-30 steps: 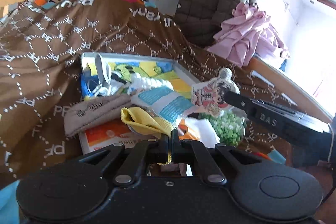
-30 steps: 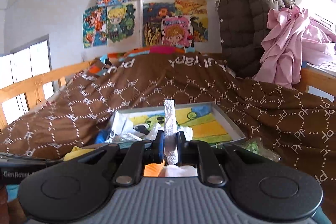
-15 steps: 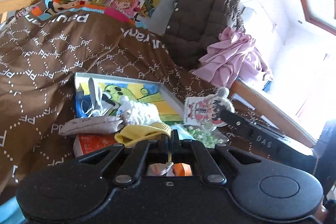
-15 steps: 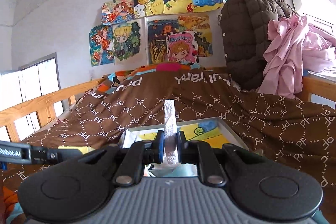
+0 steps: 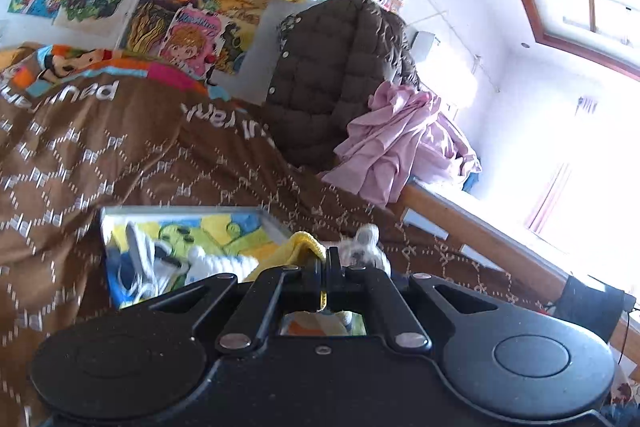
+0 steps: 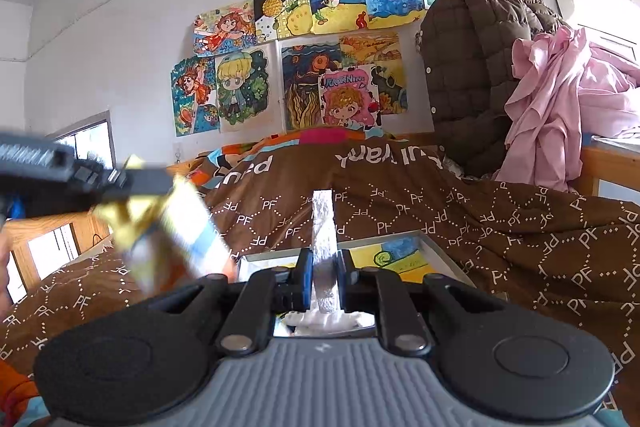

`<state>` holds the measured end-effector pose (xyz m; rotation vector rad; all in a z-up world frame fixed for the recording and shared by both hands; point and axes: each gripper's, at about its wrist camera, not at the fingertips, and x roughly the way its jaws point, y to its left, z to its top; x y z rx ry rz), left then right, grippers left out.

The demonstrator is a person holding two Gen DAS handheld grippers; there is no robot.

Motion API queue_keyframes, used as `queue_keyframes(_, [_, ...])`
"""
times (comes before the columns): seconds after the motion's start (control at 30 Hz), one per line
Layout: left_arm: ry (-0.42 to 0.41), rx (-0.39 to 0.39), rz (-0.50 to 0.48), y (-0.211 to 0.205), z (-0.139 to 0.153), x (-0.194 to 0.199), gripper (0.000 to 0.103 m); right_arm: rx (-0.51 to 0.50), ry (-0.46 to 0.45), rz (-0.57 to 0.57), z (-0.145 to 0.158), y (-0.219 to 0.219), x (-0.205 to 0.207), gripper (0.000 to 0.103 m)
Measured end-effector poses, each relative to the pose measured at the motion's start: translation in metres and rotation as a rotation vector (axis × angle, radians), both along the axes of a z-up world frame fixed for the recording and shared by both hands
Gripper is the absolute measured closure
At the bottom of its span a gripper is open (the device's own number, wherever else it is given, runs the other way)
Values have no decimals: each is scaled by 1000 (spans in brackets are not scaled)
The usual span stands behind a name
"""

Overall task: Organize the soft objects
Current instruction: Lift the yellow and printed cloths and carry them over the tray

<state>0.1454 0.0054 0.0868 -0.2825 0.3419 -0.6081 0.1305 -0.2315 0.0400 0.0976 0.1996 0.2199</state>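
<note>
The left gripper (image 5: 326, 269) is clamped on a yellow cloth (image 5: 296, 247), which is held above the tray (image 5: 180, 213) lying on the brown quilt (image 5: 120, 155). The right gripper (image 6: 323, 277) is closed on a thin white-and-silver item (image 6: 323, 227) standing upright between its blue pads (image 6: 306, 279). Drawings (image 6: 320, 67), a dark quilted jacket (image 6: 480, 67) and pink fabric (image 6: 560, 107) are seen beyond.

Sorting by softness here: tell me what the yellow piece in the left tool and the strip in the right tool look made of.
Yellow piece: looks like knitted or terry cloth, matte, with a ribbed folded edge; it drapes limply from the left tool.
Strip in the right tool: crinkled, silvery sheen, probably a foil or plastic wrapper edge; not certain.
</note>
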Motion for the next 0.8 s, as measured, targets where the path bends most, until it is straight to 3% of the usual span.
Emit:
queue_keyframes(0.17, [-73,-2,14,-1,17,27,102,-6,-6,9,0,1,18,89])
queue_keyframes(0.33, [-90,0,50,-4,17,67,102,19,28,31,-5,4,48,89])
queue_keyframes(0.53, [-72,-26,103,7,1,113,102,77,81,55,-12,5,95,89])
queue_keyframes(0.8, [-10,-48,161,29,-36,160,102,134,228,123,-35,12,143,89])
